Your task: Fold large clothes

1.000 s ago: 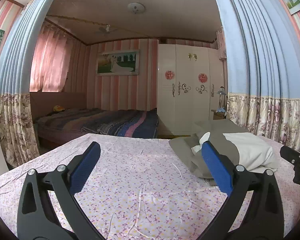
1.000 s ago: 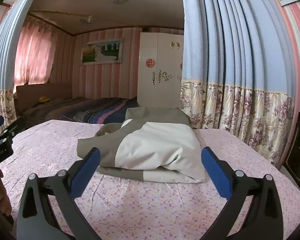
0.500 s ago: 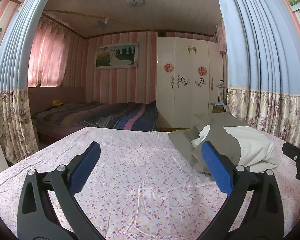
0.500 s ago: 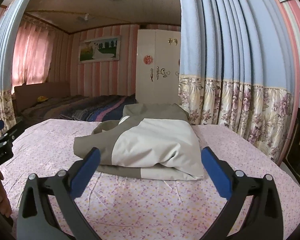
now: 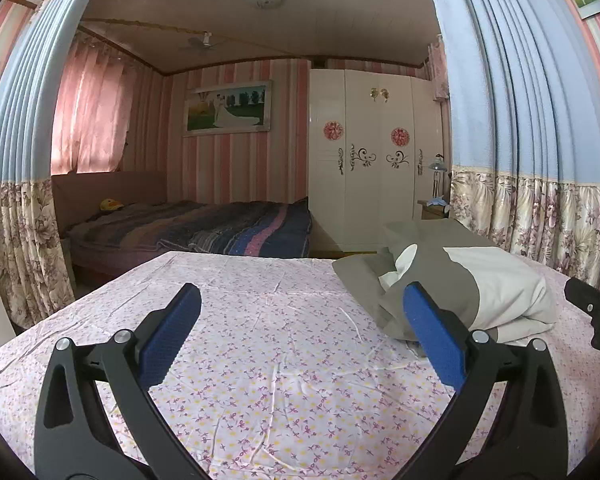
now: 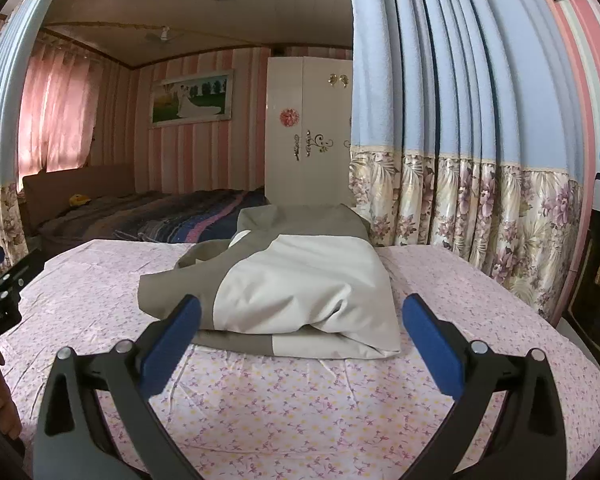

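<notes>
Ahead of the left gripper (image 5: 300,320), whose blue-padded fingers stand spread wide with nothing between them, there is only bare floral sheet (image 5: 260,360); the task's thing lies off to its right, just past its right finger. That thing is a grey and cream garment (image 6: 300,292), and it sits directly in front of the right gripper (image 6: 300,328), between the lines of its two fingers and a little beyond their tips, not touched by either. The right gripper is likewise spread apart and holds nothing. The garment already looks folded: it forms a compact, layered bundle with a neat doubled edge facing the right gripper, a grey flap sticking out to the left and a further grey part behind. Judging from that, the folding seems largely or wholly done; what may remain is tucking the loose left flap or squaring the bundle. Further right hangs a blue and floral curtain (image 6: 460,160).
</notes>
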The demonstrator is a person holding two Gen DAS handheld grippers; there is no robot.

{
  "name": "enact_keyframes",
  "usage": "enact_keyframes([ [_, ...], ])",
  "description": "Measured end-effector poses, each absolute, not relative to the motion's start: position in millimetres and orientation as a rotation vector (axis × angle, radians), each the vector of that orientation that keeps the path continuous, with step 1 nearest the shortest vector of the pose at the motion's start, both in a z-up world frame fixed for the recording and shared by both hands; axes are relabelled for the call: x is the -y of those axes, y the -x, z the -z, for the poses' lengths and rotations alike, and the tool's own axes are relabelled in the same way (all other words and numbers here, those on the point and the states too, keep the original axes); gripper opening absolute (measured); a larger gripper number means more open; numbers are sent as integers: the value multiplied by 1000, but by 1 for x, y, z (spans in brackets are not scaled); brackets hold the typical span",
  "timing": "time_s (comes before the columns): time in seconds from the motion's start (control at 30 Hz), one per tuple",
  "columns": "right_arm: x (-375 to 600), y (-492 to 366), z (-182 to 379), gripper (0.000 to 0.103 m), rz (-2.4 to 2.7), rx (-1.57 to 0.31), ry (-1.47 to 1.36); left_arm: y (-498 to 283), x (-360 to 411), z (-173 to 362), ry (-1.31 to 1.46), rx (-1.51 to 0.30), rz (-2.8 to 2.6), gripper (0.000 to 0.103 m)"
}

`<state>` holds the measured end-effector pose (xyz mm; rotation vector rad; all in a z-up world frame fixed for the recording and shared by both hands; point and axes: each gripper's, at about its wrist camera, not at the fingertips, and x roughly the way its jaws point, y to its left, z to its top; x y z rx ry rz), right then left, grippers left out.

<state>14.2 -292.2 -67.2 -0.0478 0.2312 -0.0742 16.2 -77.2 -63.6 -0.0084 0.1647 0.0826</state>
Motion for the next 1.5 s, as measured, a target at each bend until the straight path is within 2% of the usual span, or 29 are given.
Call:
enact_keyframes([
  [0.6,290,-14,69,101,78,-241,58,-19,77,66,4,-170,-80,100],
  [0.8,290,-15,70,101,72,-246,59,-8,87,62,-36,-116,-42,100],
  [1.5,291,-18,70,101,59,-252,63,-20,82,67,-11,-177,-35,100],
])
